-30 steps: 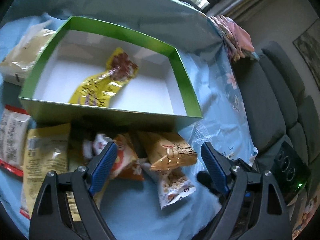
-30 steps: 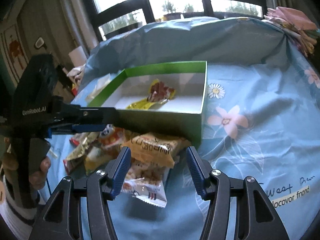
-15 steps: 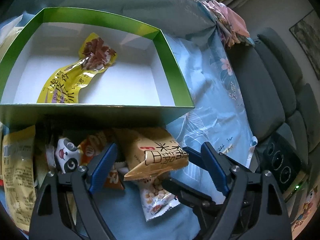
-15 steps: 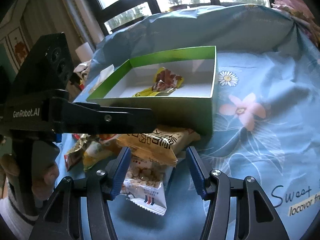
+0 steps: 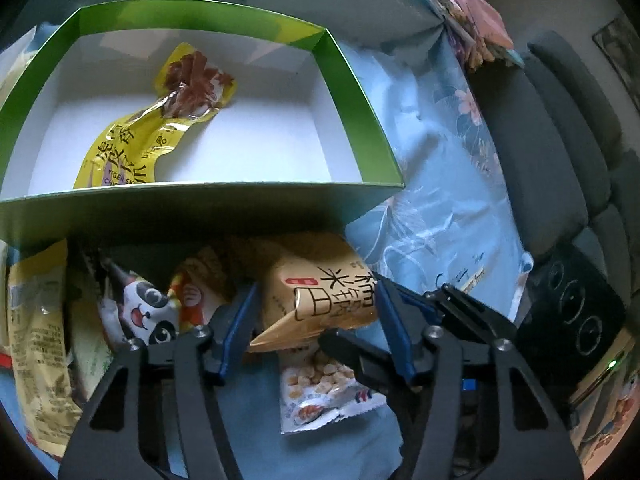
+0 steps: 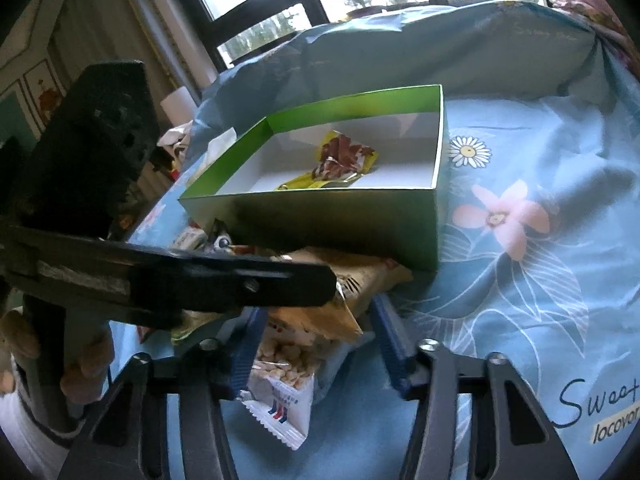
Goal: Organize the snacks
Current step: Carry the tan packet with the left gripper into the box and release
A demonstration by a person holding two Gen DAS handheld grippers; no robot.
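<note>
My left tongs (image 5: 316, 320) have just been closing and now pinch the tan snack packet (image 5: 320, 300). My right tongs (image 6: 316, 336) have been closing too, around the peanut packet (image 6: 284, 372) just under it; whether they grip, I cannot tell. Beyond both stands the green box (image 5: 360, 92), a yellow packet (image 5: 136, 144) inside.
</note>
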